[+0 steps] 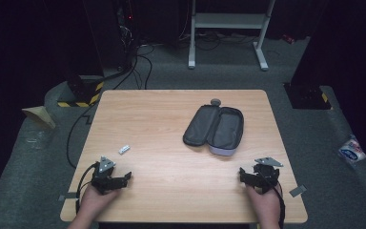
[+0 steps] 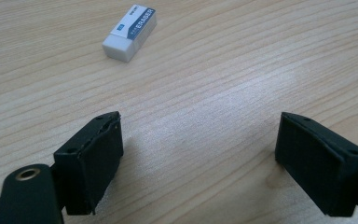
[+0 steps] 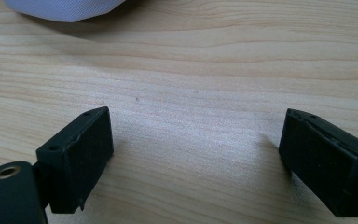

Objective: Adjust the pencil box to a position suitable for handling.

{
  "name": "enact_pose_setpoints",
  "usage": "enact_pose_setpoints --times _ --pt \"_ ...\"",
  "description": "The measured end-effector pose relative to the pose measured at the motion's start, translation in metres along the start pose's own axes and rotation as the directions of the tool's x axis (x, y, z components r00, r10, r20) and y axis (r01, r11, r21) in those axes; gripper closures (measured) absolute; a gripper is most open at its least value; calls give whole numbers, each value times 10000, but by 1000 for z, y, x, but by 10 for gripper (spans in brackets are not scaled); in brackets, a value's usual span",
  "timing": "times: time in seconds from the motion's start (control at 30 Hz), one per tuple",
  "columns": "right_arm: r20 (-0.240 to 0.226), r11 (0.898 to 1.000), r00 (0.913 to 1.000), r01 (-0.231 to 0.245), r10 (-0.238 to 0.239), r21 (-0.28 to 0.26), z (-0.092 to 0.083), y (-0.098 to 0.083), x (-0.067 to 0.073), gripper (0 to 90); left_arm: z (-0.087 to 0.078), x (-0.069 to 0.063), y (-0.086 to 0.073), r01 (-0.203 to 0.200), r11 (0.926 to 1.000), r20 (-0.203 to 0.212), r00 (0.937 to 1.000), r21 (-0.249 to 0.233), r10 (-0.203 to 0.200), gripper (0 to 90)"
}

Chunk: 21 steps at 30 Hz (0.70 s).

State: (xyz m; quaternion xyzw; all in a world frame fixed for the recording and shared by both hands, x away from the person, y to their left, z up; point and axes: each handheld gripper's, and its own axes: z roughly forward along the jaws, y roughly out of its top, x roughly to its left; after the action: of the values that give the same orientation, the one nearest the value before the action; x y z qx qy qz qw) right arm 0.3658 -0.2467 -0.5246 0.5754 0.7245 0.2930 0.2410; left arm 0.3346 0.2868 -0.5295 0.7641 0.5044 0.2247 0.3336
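An open grey zip case (image 1: 214, 128) lies flat on the wooden table (image 1: 171, 138), right of centre. Its pale lilac edge (image 3: 65, 9) appears at the top of the right gripper view. A small white eraser (image 1: 124, 149) (image 2: 129, 32) with a blue sleeve lies on the left half. My left gripper (image 1: 124, 177) (image 2: 200, 154) rests near the front left edge, a short way in front of the eraser, jaws wide apart over bare wood. My right gripper (image 1: 244, 172) (image 3: 196, 154) rests near the front right, open, with nothing between its jaws.
A small round grey object (image 1: 215, 101) sits just behind the case. Beyond the table are a white metal frame (image 1: 228, 28), cables (image 1: 138, 62) on the grey floor and a striped block (image 1: 83, 93). A packet (image 1: 351, 150) lies on the floor at the right.
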Motion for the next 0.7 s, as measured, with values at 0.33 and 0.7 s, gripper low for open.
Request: enact_pose_setpoints --times 0.33,0.7 --pt "0 10000 10000 10 -10 -7 0 0 0 100 0 0 0 -13 10000 30 10000 -12 13 154" --pt "-125 9999 9998 132 -132 -31 -2 -2 0 112 1 1 1 -92 10000 113 9999 25 91 152"
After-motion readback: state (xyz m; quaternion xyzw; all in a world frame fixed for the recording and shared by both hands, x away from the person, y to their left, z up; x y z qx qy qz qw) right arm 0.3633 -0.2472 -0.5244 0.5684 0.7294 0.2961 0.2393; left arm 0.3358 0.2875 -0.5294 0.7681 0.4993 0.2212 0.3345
